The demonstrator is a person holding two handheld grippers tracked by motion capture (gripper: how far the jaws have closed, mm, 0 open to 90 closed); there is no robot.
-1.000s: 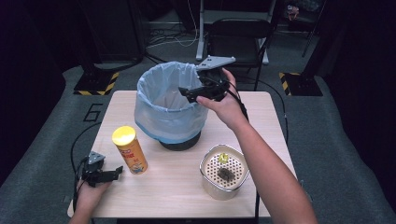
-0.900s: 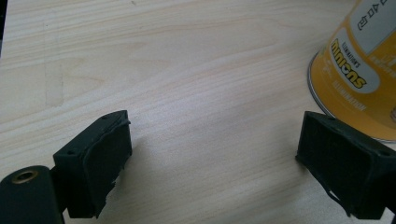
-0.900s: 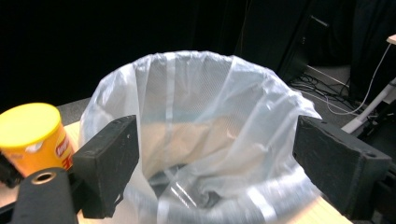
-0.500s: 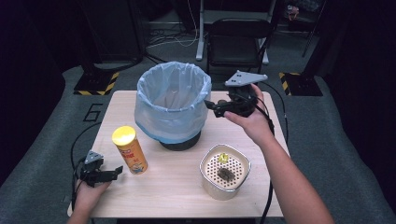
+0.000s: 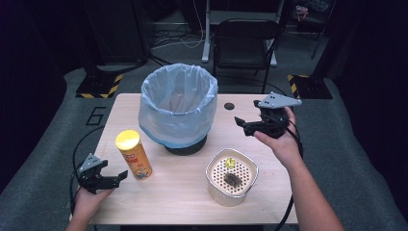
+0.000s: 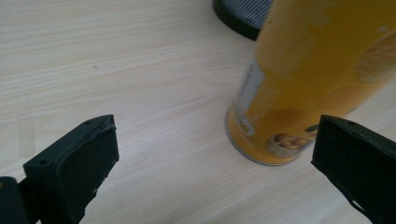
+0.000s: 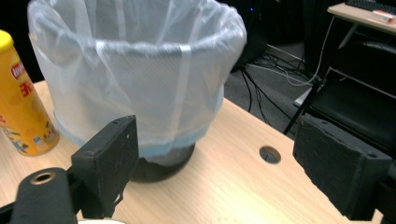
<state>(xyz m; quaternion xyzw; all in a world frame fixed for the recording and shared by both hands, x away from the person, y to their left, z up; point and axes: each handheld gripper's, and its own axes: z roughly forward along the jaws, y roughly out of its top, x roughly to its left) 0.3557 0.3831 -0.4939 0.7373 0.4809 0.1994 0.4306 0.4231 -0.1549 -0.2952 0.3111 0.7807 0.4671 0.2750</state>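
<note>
With its jaws just spread wide and nothing between them, the left claw (image 5: 117, 176) sat beside the upright yellow crisp can (image 5: 133, 154) on the worktop (image 5: 183, 202), where a careless nudge could topple it.

Desk (image 5: 192, 202) layout, from above
Bin (image 5: 178, 108) at back centre; can (image 5: 133, 154) front-left of it; strainer pot (image 5: 232, 176) front-right, chair (image 5: 248, 41) behind desk.
</note>
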